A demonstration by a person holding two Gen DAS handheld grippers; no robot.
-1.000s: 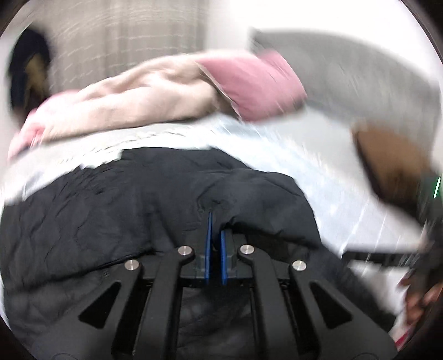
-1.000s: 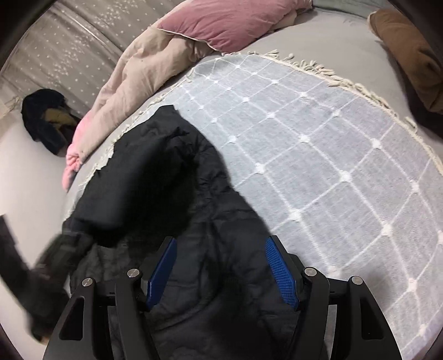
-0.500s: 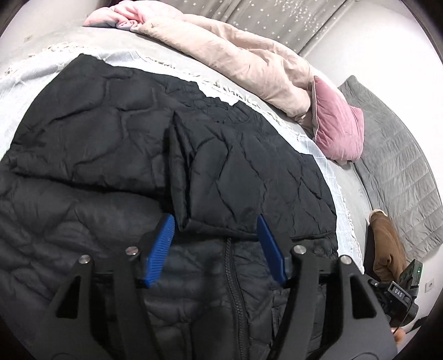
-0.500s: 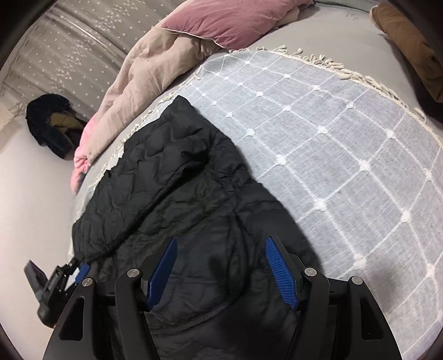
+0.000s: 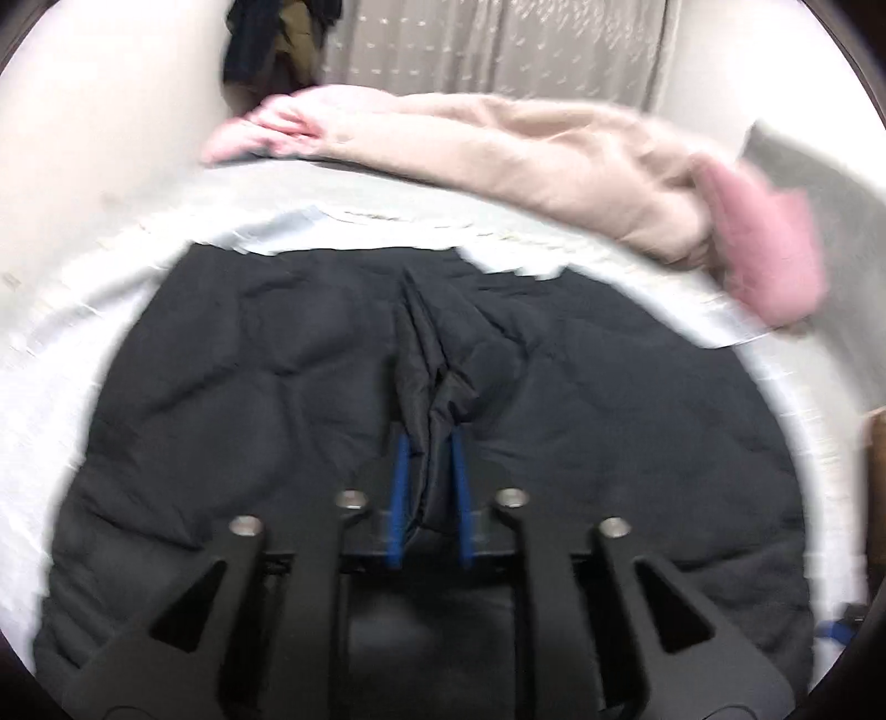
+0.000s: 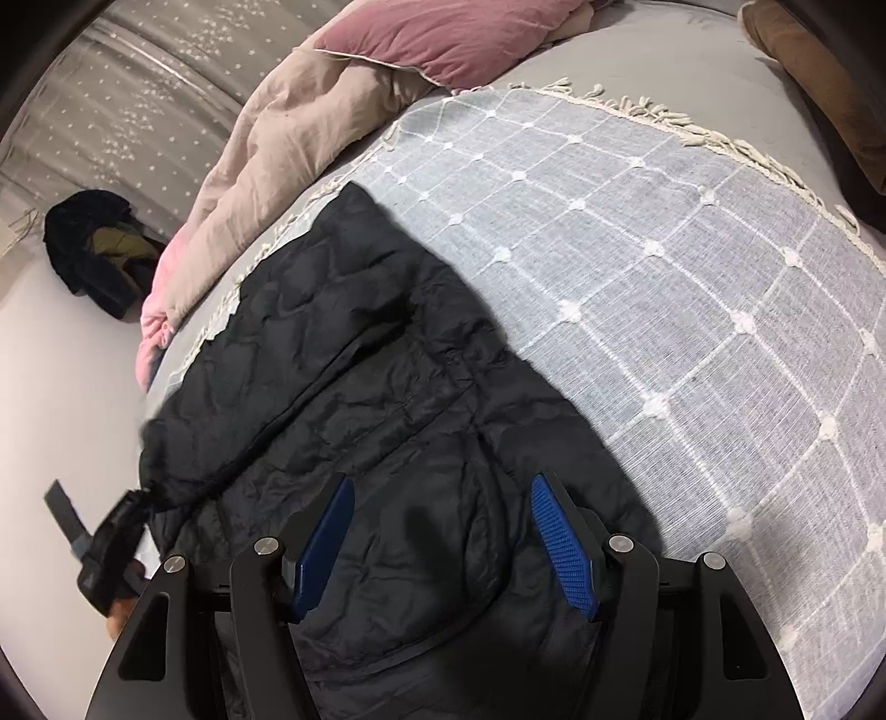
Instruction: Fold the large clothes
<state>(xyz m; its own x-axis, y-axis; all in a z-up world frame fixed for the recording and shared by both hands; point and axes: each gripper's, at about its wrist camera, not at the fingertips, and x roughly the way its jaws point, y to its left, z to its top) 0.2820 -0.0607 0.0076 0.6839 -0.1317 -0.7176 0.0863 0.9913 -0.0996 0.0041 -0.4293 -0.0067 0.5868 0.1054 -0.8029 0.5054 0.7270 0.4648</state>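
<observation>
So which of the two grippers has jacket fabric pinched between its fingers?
The left gripper: its fingers have just been closing on a bunched ridge of the black jacket. The right gripper hangs open above the jacket.

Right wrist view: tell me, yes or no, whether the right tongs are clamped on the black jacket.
No, the right tongs stand wide open above the black jacket, pads clear of its fabric.

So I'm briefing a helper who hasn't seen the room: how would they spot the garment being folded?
On the bed, find the pale grey checked throw with a fringed edge. The black quilted puffer jacket lies spread on it, dark and crinkled, unlike the beige duvet and pink velvet pillow behind.
</observation>
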